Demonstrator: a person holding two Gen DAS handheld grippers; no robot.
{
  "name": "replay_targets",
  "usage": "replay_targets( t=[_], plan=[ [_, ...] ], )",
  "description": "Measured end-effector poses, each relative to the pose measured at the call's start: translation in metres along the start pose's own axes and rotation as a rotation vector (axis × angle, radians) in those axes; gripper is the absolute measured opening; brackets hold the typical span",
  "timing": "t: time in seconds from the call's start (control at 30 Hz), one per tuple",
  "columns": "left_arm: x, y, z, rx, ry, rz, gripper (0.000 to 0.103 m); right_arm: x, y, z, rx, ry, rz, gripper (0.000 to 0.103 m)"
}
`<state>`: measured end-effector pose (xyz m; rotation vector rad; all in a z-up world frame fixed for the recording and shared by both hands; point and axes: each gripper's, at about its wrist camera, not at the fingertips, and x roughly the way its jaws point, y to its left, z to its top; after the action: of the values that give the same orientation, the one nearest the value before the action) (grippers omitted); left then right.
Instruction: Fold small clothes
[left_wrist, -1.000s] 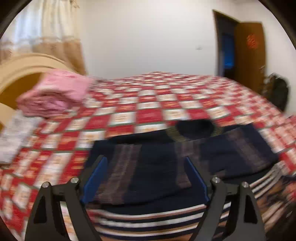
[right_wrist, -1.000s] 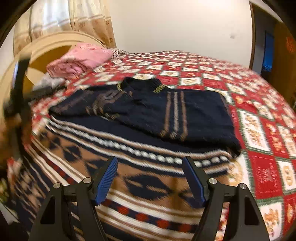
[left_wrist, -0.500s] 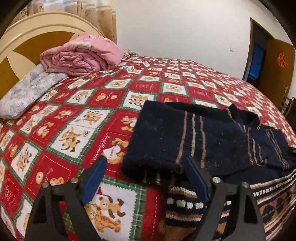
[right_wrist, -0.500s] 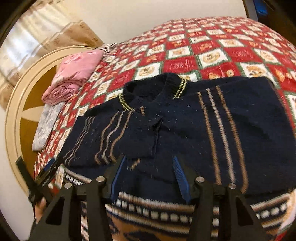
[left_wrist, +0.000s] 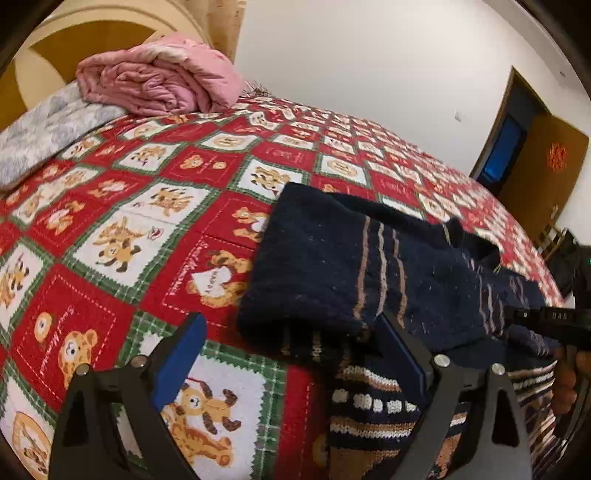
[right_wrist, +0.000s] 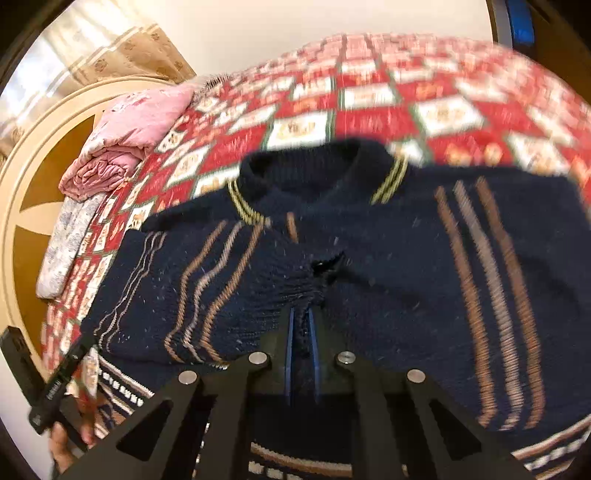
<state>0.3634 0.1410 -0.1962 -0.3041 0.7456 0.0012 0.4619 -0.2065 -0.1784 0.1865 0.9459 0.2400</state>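
The navy knitted sweater with tan stripes (right_wrist: 388, 266) lies flat on the bed, collar at the far side, on top of a second knit with brown and cream patterned bands (left_wrist: 369, 410) that shows at the near edge. Closest in, the right tongs (right_wrist: 301, 332) are pinched nearly shut on a small ridge of the navy knit near the middle of the chest; the fabric puckers just beyond their blue pads. The left tongs (left_wrist: 291, 354) stand wide open and hold nothing, with the rounded, doubled-over side edge of the sweater lying between and just past their tips.

To do this fold well, I judge the right tongs should hold more than a thin pinch, since a loose knit stretches and slips. The left tongs should close on the full doubled edge, not only its top layer, and must not catch the patterned knit beneath. Both should then carry the cloth low and together so the stripes stay straight.

Farther off, the red, white and green bear-print quilt (left_wrist: 155, 206) spreads beyond the sweater, clear enough for a fold. At the far left sit a folded pink blanket (left_wrist: 159, 85) and a grey-white pillow (left_wrist: 44, 136) by the cream headboard (right_wrist: 22, 206).
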Motion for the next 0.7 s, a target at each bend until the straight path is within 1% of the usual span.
replay_targets(
  t=[0.03,0.1,0.23,0.33,0.4,0.43,0.5,0.6,0.67,0.7],
  plan=[
    [-0.002,0.002,-0.001,-0.015,-0.009,-0.008,0.095,-0.008,0.001,0.003,-0.017,-0.024,-0.010,0.007],
    [-0.004,0.007,-0.001,-0.039,-0.018,-0.024,0.100,-0.021,0.000,0.009,-0.037,-0.058,-0.028,0.007],
    [-0.006,0.017,-0.001,-0.099,-0.035,-0.059,0.100,-0.040,-0.005,0.018,-0.058,-0.106,-0.066,0.006],
    [-0.004,0.020,-0.001,-0.120,-0.023,-0.056,0.100,-0.052,-0.015,0.021,-0.060,-0.135,-0.094,0.006],
    [-0.002,0.018,-0.001,-0.113,-0.008,-0.044,0.100,-0.057,-0.022,0.020,-0.058,-0.141,-0.108,0.006],
    [0.000,0.017,-0.001,-0.105,0.003,-0.039,0.100,-0.058,-0.027,0.020,-0.058,-0.146,-0.128,0.006],
    [0.002,0.014,-0.001,-0.090,0.012,-0.026,0.100,-0.059,-0.037,0.018,-0.054,-0.148,-0.165,0.006],
    [0.001,0.012,-0.002,-0.068,0.012,-0.030,0.100,-0.054,-0.052,0.015,-0.036,-0.144,-0.213,0.006],
    [0.003,0.011,-0.001,-0.058,0.024,-0.039,0.101,-0.040,-0.063,0.013,-0.031,-0.089,-0.208,0.006],
    [0.004,0.010,-0.001,-0.054,0.027,-0.040,0.101,-0.033,-0.069,0.009,-0.025,-0.073,-0.225,0.006]
  ],
)
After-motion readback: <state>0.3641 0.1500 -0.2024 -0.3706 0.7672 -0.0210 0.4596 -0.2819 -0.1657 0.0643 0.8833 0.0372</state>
